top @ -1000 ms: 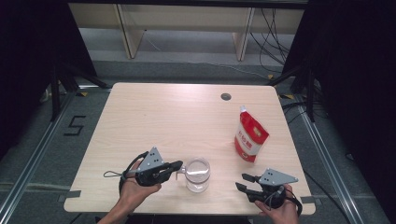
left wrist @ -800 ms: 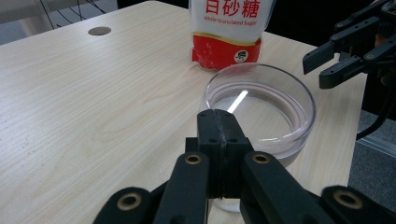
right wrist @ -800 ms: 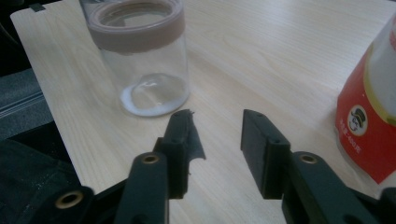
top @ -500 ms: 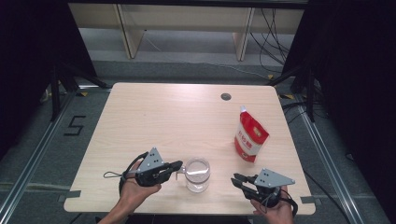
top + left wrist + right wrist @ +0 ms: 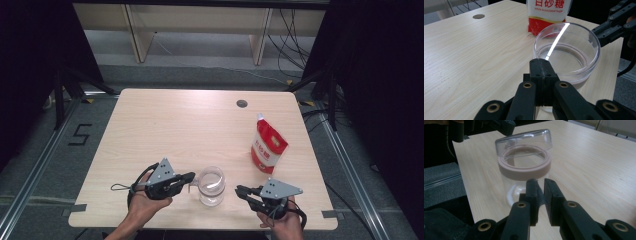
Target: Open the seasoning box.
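The left gripper (image 5: 191, 177) has its jaws pressed fully together; in the left gripper view the tips (image 5: 543, 72) meet at the near rim of the clear glass jar (image 5: 211, 186), and whether they pinch something there I cannot tell. The right gripper (image 5: 239, 192) sits just beside the jar on its other side, pointing at it. Its jaws have just been closing and now stand nearly together, a narrow slit left between them with nothing in it; its tips (image 5: 541, 185) stop just short of the jar's wall (image 5: 524, 180). The jar stands upright near the front edge of the table (image 5: 165, 125), with a pinkish band under its rim and a clear lid (image 5: 524, 142) tilted over the mouth. Beyond the jar to the right stands a red and white sugar pouch (image 5: 268, 145), well apart from it.
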{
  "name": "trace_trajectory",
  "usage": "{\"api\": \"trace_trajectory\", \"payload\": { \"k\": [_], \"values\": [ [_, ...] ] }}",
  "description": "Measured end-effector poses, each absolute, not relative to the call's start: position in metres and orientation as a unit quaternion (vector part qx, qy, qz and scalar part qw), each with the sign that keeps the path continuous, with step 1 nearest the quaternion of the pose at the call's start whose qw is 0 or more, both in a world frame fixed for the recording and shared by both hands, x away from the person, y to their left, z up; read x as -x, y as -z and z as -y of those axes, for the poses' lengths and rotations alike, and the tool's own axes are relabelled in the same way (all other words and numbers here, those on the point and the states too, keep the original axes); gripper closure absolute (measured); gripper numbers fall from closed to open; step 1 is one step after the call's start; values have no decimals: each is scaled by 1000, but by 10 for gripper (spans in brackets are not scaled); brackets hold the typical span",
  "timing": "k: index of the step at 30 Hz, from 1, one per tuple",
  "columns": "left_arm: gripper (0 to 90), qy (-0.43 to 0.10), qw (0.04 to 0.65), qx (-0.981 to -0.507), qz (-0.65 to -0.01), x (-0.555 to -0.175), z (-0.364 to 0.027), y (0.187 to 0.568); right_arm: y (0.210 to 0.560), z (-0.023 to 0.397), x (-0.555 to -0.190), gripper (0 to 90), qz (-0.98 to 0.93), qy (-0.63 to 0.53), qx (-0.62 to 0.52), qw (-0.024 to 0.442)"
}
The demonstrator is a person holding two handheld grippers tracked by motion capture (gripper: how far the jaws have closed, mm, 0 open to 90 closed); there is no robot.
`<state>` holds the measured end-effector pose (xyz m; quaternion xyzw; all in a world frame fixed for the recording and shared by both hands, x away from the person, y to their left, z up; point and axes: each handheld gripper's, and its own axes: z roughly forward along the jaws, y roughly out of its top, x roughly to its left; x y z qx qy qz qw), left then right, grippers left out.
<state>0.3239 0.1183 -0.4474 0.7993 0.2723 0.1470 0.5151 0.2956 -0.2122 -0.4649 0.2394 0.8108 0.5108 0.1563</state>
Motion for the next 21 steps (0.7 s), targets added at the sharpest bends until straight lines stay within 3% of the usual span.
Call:
{"api": "trace_trajectory", "payload": {
  "k": [21],
  "values": [
    [894,-147,518,-799,-266,-324,-120,448,459,180,-302,900,-811,-529,-205,144]
  ]
}}
